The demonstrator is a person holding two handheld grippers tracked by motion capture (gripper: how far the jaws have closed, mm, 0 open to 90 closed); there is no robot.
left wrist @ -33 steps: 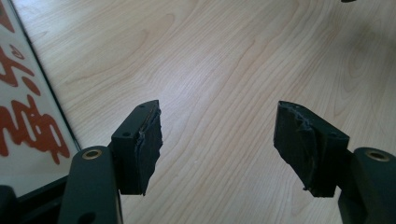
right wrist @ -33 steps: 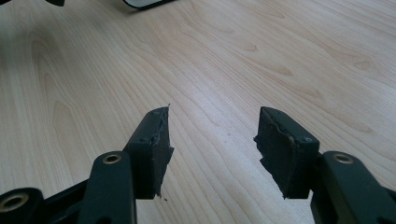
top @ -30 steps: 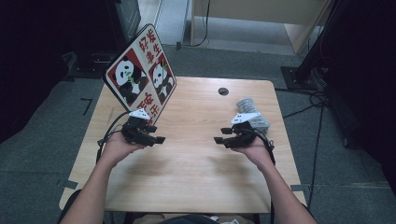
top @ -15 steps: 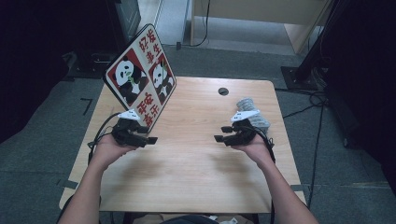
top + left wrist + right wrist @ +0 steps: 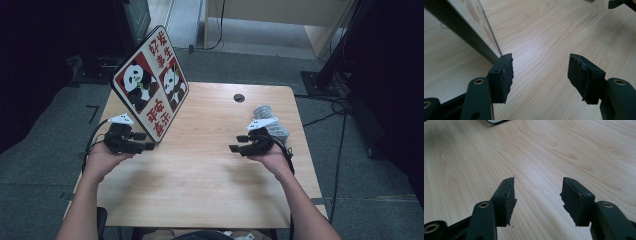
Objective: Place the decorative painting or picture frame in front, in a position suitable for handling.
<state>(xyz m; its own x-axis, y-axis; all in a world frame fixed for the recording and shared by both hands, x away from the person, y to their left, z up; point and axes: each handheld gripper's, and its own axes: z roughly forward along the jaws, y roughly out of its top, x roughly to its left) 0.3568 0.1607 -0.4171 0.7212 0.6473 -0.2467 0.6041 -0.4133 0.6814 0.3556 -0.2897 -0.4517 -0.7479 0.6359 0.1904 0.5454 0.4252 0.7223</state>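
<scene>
the work seems at its very start. the square panda board with red and white panels and red characters [image 5: 150, 86] stands tilted on its lower corner at the left rear of the light wooden tabletop [image 5: 200, 185], and nothing grips it yet. the left hand-held gripper [image 5: 145, 146] is just beside that lower corner, jaws wide apart and empty. the right hand-held gripper [image 5: 236, 148] is well apart from the board, jaws also apart and empty, with a grey ribbed roll [image 5: 272, 122] just behind it.

the high view gives the whole board and both hands. the left gripper view adds the board's dark edge [image 5: 464, 32] close to the left jaw; i cannot tell if they touch.
</scene>
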